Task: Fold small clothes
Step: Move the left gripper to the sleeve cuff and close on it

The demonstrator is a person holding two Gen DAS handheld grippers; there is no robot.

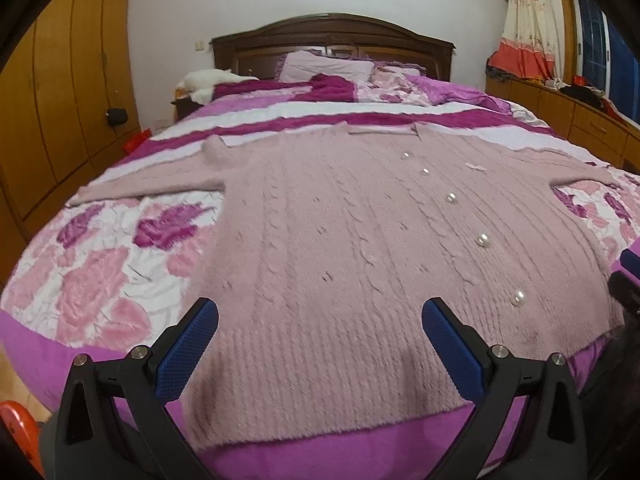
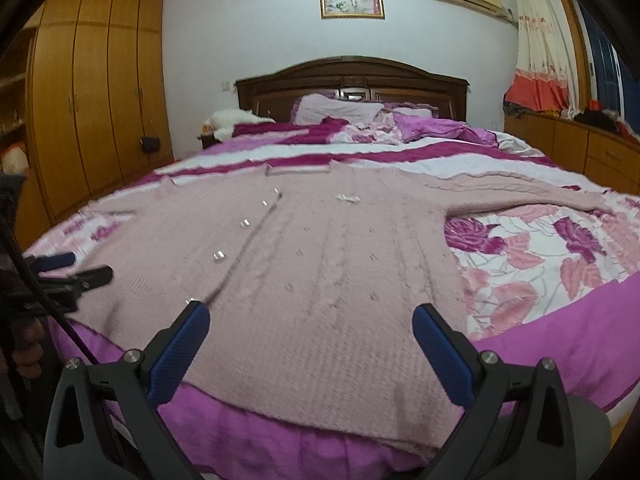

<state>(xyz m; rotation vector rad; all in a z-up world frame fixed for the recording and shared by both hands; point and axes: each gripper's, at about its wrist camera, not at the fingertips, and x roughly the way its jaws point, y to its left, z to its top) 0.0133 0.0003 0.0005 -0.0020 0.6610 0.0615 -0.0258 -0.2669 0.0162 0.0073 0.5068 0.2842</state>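
Observation:
A pale pink cable-knit cardigan [image 1: 340, 232] with several pearl buttons [image 1: 484, 240] lies flat, front up, on the bed, sleeves spread to both sides and hem toward me. It also shows in the right wrist view [image 2: 320, 264]. My left gripper [image 1: 320, 312] is open and empty, above the hem's left half. My right gripper [image 2: 311, 318] is open and empty, above the hem's right half. The left gripper's fingers [image 2: 72, 270] show at the left edge of the right wrist view, and the right gripper's fingers [image 1: 630, 280] at the right edge of the left wrist view.
The bed [image 1: 100, 280] has a pink and purple floral cover, pillows [image 1: 324, 66] and a dark wooden headboard [image 2: 352, 76]. Wooden wardrobes [image 2: 96, 92] stand on the left. A low wooden cabinet [image 2: 580, 148] with clutter and a curtain [image 2: 536, 48] are on the right.

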